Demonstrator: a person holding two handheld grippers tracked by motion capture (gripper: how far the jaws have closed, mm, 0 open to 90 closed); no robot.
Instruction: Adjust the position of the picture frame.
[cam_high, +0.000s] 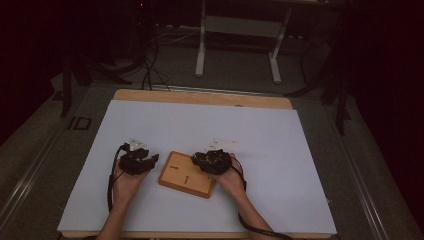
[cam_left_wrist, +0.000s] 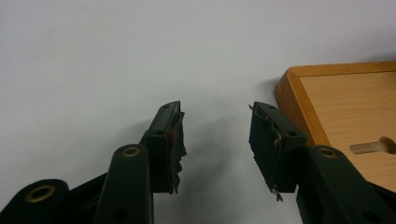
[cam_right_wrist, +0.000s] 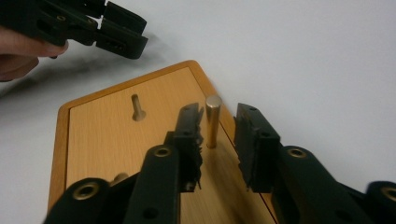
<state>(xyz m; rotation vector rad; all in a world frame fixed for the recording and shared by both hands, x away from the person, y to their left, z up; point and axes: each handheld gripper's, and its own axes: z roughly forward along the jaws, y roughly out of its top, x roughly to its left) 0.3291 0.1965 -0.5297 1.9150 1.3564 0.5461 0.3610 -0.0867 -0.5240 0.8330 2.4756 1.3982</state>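
A flat wooden board (cam_high: 186, 174) lies on a white sheet (cam_high: 200, 125), between my two grippers. My right gripper (cam_high: 200, 159) sits over the board's right end. In the right gripper view it (cam_right_wrist: 218, 112) is open, with an upright brass peg (cam_right_wrist: 213, 119) standing between its jaws close to the left one; I cannot tell if they touch. A second peg (cam_right_wrist: 137, 106) lies in a slot farther along the board (cam_right_wrist: 102, 135). My left gripper (cam_high: 150, 160) hovers just left of the board, open (cam_left_wrist: 215, 109) over bare sheet, with the board's corner (cam_left_wrist: 345, 98) and a slotted peg (cam_left_wrist: 373, 147) beside it.
The sheet covers a wooden table (cam_high: 200, 97). Behind the table stands a white frame with two legs (cam_high: 201, 50), and cables (cam_high: 147, 65) trail on the dark floor. The left gripper (cam_right_wrist: 126, 37) and a hand (cam_right_wrist: 23, 51) appear at the right gripper view's top left.
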